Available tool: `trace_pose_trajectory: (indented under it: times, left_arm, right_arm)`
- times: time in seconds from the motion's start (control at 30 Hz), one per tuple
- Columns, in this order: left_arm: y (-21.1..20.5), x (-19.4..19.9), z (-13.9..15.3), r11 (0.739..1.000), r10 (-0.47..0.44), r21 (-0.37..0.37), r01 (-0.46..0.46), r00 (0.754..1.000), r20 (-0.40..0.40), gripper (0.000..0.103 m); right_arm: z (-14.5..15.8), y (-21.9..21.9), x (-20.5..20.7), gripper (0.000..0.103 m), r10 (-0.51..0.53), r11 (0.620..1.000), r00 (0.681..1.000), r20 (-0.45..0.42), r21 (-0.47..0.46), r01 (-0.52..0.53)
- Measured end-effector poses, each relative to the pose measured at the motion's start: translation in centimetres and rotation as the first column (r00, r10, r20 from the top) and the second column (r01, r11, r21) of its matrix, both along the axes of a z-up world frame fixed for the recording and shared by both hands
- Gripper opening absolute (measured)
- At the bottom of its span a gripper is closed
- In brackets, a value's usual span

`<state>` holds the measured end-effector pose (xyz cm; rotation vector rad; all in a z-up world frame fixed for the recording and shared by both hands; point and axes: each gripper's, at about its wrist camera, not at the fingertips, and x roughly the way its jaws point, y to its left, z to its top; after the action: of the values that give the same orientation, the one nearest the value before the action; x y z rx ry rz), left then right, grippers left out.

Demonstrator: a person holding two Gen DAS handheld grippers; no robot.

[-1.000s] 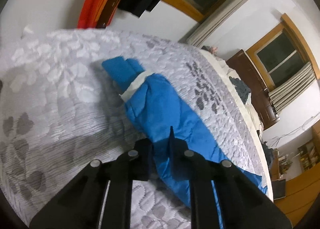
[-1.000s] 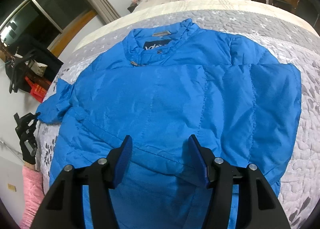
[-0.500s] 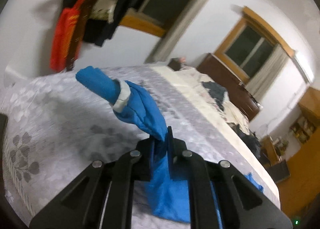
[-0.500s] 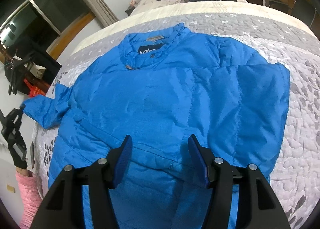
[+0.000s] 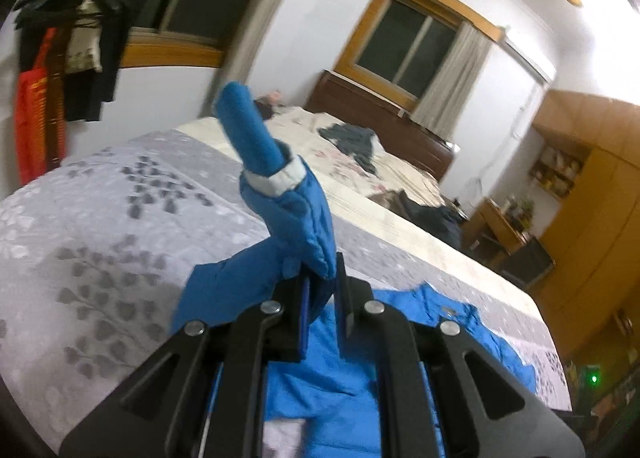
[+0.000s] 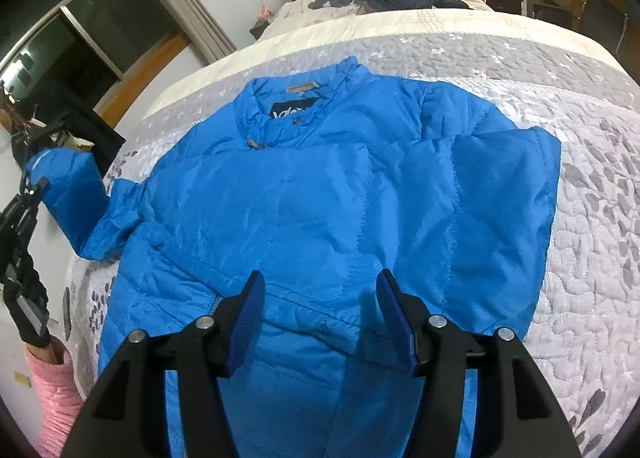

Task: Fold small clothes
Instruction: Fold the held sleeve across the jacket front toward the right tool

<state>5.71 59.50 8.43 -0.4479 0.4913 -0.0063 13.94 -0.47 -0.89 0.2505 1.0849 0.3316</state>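
L wrist: left gripper (image 5: 323,300) clamped on sleeve (image 5: 296,214) of blue jacket (image 5: 340,390), sleeve lifted off grey quilt (image 5: 104,218), white-banded cuff pointing up.

R wrist: right gripper (image 6: 320,318) wide apart, holding nothing, above jacket hem. Jacket (image 6: 320,198) lies flat, front up, collar at far side, on quilt (image 6: 592,238). Pink sleeve (image 6: 52,390) at lower left edge.

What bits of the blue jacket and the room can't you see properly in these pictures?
- Jacket hem: right wrist view, blue jacket runs under the right gripper and off the bottom edge.
- Pinched sleeve fabric: left wrist view, sleeve hidden inside the shut left gripper.
- Collar label: half covered, unreadable.
- Shelf items: blurred, too small.
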Motion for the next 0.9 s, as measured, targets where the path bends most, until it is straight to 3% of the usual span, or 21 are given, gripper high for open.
trace_pose_trajectory:
  times: [0.2,0.53,0.9]
  left_arm:
    - [-4.9,1.3,-0.2,0.993,-0.103,0.056,0.103,0.995,0.005,0.008]
    - [-13.9,3.4,-3.1,0.954,-0.271,0.12,0.274,0.962,-0.041,0.008]
    - [-20.3,5.0,-9.0,0.882,-0.411,0.168,0.44,0.893,-0.181,0.009]
  right_arm:
    - [0.0,-0.4,0.1,0.059,-0.007,1.0,1.0,0.002,0.001,0.007]
    - [0.4,-1.2,-0.1,0.059,-0.022,1.0,1.0,0.02,0.003,0.021]
    - [-0.1,-1.8,0.3,0.059,-0.034,0.999,0.999,0.006,0.007,0.034]
